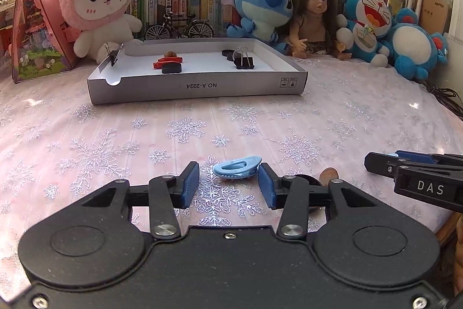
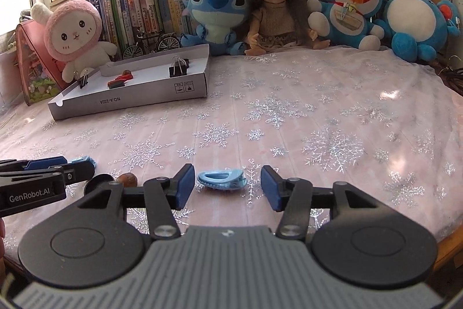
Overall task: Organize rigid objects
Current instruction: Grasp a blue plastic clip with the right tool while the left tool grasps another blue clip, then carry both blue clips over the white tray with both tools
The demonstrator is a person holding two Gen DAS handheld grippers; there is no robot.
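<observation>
Both claws released: left gripper (image 1: 228, 186) and right gripper (image 2: 227, 187) each flank a blue hair clip (image 1: 235, 167). Bare tablecloth (image 2: 318, 112) ahead reaches the tray (image 1: 199, 87).

A pale pink tablecloth (image 2: 289, 94) carries silver snowflakes. On it lie a light blue hair clip (image 2: 222, 178) and a grey cardboard tray (image 1: 196, 87) (white inside). Gripper pads (image 1: 191, 184) are dark blue.

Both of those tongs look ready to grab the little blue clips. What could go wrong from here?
The left tongs are open around one blue hair clip, the right tongs around another. Each clip is low and rounded, so it might squirt out when squeezed. The two tools sit close together and could bump. The tray is far off, so a loosely held clip might drop.
</observation>
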